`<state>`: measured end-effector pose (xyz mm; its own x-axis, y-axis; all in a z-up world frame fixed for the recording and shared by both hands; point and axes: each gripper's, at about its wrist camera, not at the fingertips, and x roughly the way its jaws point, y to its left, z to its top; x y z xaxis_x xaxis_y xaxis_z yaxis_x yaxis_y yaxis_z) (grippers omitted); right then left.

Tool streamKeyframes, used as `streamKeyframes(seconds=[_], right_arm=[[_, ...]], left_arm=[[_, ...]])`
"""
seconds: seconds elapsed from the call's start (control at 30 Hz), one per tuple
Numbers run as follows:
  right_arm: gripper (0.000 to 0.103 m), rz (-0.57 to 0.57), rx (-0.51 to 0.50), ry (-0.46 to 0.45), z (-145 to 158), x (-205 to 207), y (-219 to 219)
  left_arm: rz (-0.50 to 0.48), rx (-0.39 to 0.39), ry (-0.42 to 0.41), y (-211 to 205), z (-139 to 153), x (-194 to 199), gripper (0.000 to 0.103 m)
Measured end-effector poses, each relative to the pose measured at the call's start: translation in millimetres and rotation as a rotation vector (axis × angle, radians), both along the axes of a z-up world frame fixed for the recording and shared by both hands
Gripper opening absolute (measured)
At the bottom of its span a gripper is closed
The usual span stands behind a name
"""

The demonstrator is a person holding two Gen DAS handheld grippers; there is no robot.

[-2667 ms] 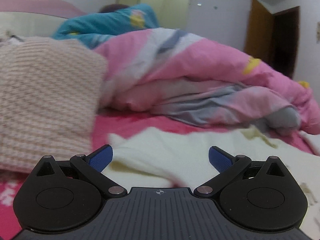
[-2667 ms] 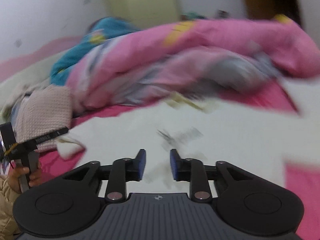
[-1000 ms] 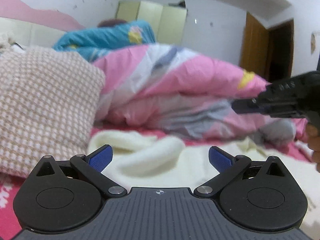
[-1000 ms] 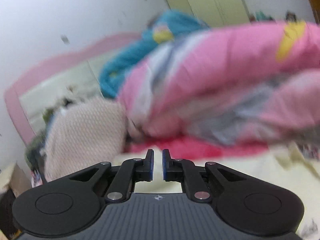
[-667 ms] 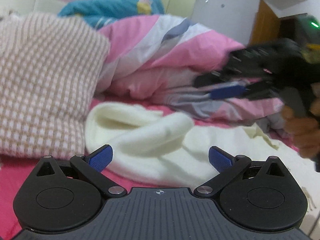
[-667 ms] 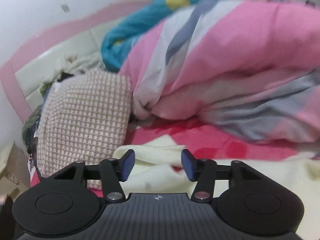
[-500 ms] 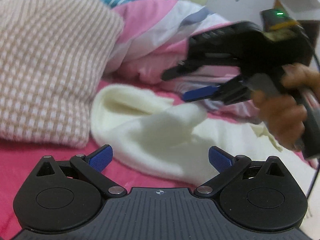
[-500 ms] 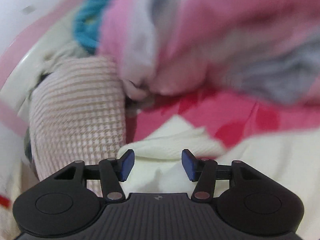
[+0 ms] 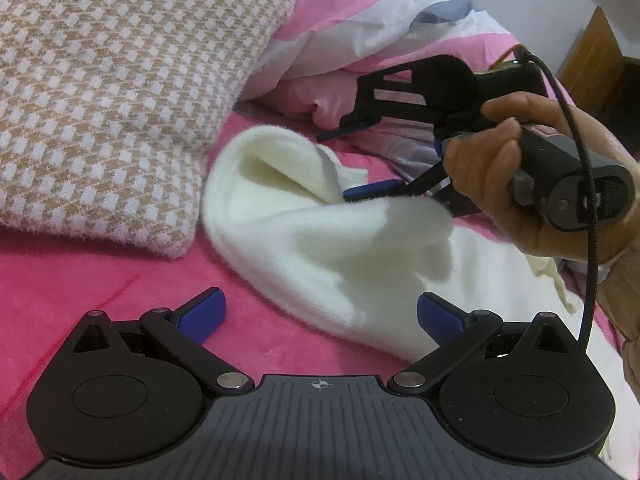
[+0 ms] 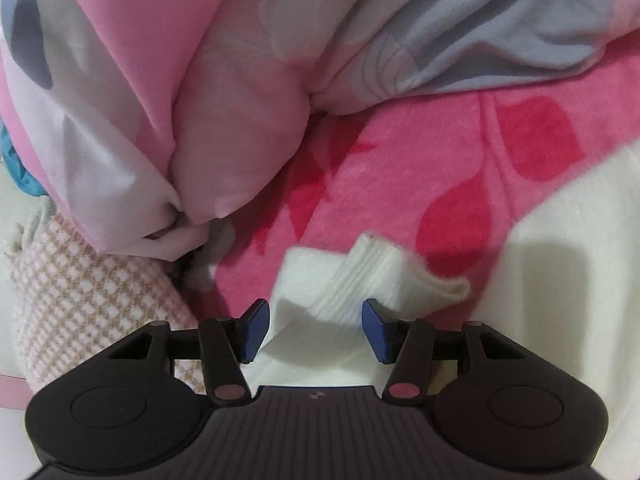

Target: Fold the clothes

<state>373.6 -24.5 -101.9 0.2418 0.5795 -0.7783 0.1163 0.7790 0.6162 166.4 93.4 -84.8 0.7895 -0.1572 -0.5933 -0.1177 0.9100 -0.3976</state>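
the right tongs [image 10: 315, 330], which a second ago were nearly closed and aimed high at the quilt, have swung down and now straddle the cuffed end of the cream sweater sleeve [image 10: 362, 280]. their jaws sprang apart on the way and are now closing again, with the ribbed cuff between the blue pads but not yet pinched, as far as the right wrist view shows. in the left wrist view the same right tongs [image 9: 360, 160], held by a hand [image 9: 520, 184], reach in over the sleeve's raised fold, one blue finger lying against the fabric.

the cream sweater [image 9: 320, 240] lies on the pink bed sheet [image 9: 100, 280], just right of the checked pillow [image 9: 112, 80], with the rest of the garment spreading further away from the pillow. the pink and grey quilt [image 10: 200, 80] is bunched behind it, on the far side from the camera.

the left tongs [image 9: 320, 314] have dipped from looking across the bed to looking down at the sleeve; they stand wide open and hold nothing, with the near edge of the sleeve between their pads but untouched.

my reading: the sleeve has been dropped in a loose loop beside the pillow, and the right hand is regrasping the cuff to carry it across the body of the sweater. the fold of this sleeve looks started, not finished.
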Motion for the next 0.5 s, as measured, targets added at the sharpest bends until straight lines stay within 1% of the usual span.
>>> streamKeyframes(seconds=[0.07, 0.1, 0.17, 0.2, 0.27, 0.33, 0.4, 0.5], right_arm=[[0.04, 0.021, -0.05, -0.019, 2, 0, 5], [0.037, 0.035, -0.075, -0.032, 4, 1, 8], [0.026, 0.062, -0.125, -0.063, 7, -1, 13], [0.023, 0.073, -0.146, -0.079, 8, -3, 14], [0.014, 0.082, -0.164, -0.11, 11, -8, 14], [0.009, 0.091, -0.158, -0.163, 19, -15, 13], [0.009, 0.102, -0.141, -0.235, 32, -22, 13], [0.008, 0.099, -0.073, -0.36, 66, -34, 10]], left_arm=[[0.002, 0.003, 0.0, 0, -1, -1, 0.103], [0.003, 0.005, 0.0, -2, -1, 3, 0.103], [0.004, 0.011, -0.002, -4, 0, 1, 0.103], [0.004, 0.015, -0.004, -4, 0, 1, 0.103], [0.001, 0.028, -0.005, -6, -1, 2, 0.103], [-0.006, 0.041, -0.001, -8, -1, 2, 0.103], [-0.012, 0.05, 0.001, -9, 0, 3, 0.103], [-0.015, 0.049, -0.002, -8, 0, 3, 0.103]])
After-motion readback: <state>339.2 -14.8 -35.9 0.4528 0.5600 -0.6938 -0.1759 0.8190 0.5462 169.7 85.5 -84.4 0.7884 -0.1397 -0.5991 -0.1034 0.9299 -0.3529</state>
